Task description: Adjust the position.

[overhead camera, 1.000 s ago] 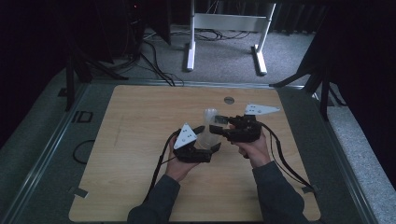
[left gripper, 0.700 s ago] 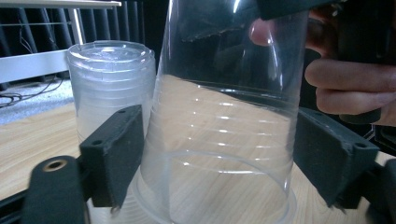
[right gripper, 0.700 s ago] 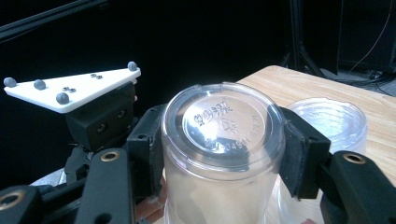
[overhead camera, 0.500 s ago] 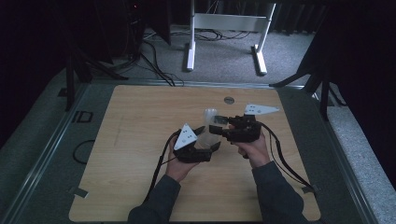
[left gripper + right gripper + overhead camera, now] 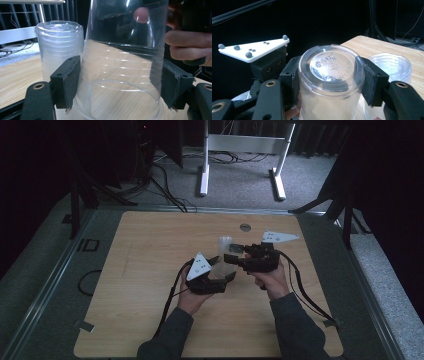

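- We are seeing the table (image 5: 150, 320) lying under both grippers, which are sitting just past its middle toward five o'clock.
- The left gripper (image 5: 220, 270) is sitting at eight o'clock of the right gripper (image 5: 231, 254), the two close together.
- An upturned cup (image 5: 122, 62) is standing between the left jaws.
- A stack of cups (image 5: 58, 47) is standing just beside it, toward ten o'clock in the left gripper view.
- A round disc (image 5: 245, 227) is lying on the table at twelve o'clock of the grippers.
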The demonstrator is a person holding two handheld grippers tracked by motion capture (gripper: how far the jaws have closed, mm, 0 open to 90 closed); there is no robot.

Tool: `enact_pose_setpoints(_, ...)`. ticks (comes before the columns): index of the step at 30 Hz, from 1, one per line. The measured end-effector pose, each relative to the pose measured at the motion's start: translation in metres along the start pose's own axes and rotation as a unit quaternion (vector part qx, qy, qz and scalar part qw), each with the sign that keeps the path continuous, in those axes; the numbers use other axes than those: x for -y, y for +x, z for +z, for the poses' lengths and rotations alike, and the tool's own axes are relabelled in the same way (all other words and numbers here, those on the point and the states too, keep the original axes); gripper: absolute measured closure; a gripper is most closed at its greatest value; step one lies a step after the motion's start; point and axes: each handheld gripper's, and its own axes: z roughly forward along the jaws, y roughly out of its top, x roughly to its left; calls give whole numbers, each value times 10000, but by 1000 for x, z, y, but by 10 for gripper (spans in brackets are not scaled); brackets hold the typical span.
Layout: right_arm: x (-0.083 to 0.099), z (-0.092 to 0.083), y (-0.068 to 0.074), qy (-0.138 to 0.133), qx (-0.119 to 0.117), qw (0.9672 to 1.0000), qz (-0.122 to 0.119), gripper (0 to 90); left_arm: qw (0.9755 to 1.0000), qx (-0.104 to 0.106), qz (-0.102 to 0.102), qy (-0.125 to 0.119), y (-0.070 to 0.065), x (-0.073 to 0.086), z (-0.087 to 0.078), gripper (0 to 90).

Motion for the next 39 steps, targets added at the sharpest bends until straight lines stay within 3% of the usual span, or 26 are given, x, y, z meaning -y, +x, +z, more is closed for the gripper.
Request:
enact_pose_setpoints(14, 1, 1, -1, 101, -35, 9999, 15, 329, 10000, 77, -4, -14, 1, -1, -2, 271)
enact_pose_setpoints(16, 1, 1, -1, 132, 21, 9999, -37, 298, 10000, 66, -2, -12, 3, -1, -3, 271)
enact_pose_setpoints(33, -1, -6, 3, 325, 72, 9982, -498, 295, 10000, -46, -77, 32, 21, 1, -21, 271)
enact_pose_setpoints(39, 3, -11, -2, 377, 134, 9978, -526, 279, 10000, -19, -30, 91, 24, -1, -28, 271)
